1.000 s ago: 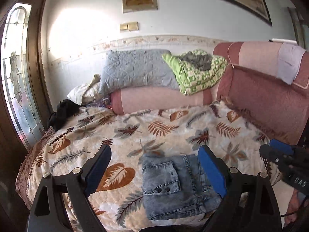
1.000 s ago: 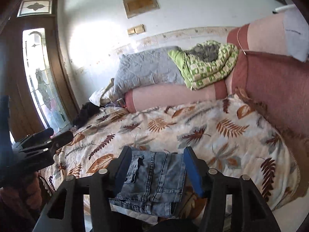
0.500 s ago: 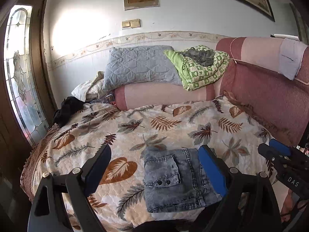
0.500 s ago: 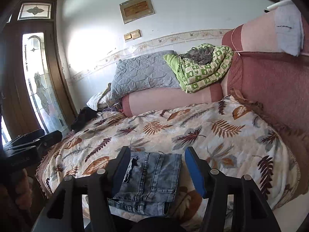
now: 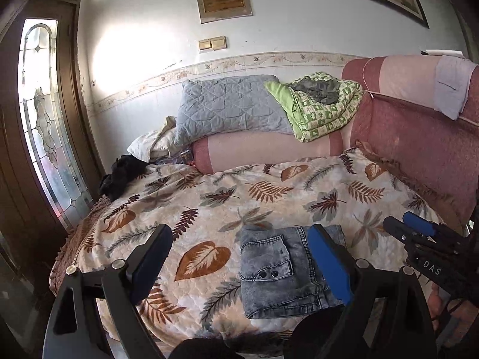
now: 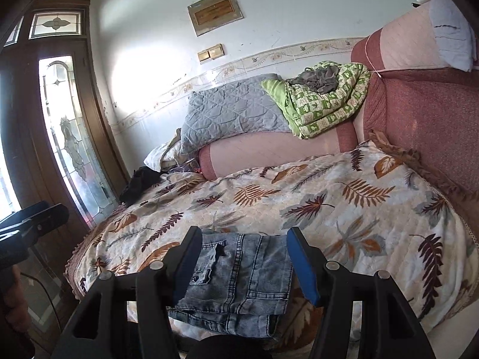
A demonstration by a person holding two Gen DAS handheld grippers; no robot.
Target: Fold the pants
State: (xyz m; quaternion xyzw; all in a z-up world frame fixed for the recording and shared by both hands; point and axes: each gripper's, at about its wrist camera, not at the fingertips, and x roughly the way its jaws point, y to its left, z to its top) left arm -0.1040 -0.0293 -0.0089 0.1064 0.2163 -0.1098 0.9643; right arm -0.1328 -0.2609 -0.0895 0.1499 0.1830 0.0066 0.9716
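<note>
The bed (image 5: 299, 197) fills both views and the folded pants (image 5: 278, 272) lie flat at its near edge – both hands have drawn back since a second ago, left gripper (image 5: 239, 261) and right gripper (image 6: 244, 264) released, holding nothing – folding looks finished

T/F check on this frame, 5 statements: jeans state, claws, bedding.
1. The jeans lie folded into a compact stack on the leaf-print bedspread. True.
2. The left claw is clamped on the jeans. False: its jaws stand wide open and hold nothing.
3. The right claw holds nothing. True: the jeans lie on the bedspread beyond its open jaws.
4. The green patterned blanket is spread flat over the bedspread. False: it is bundled up on the pink bolster, beside the grey pillow.
5. A black garment lies at the bed's far left corner. True.
</note>
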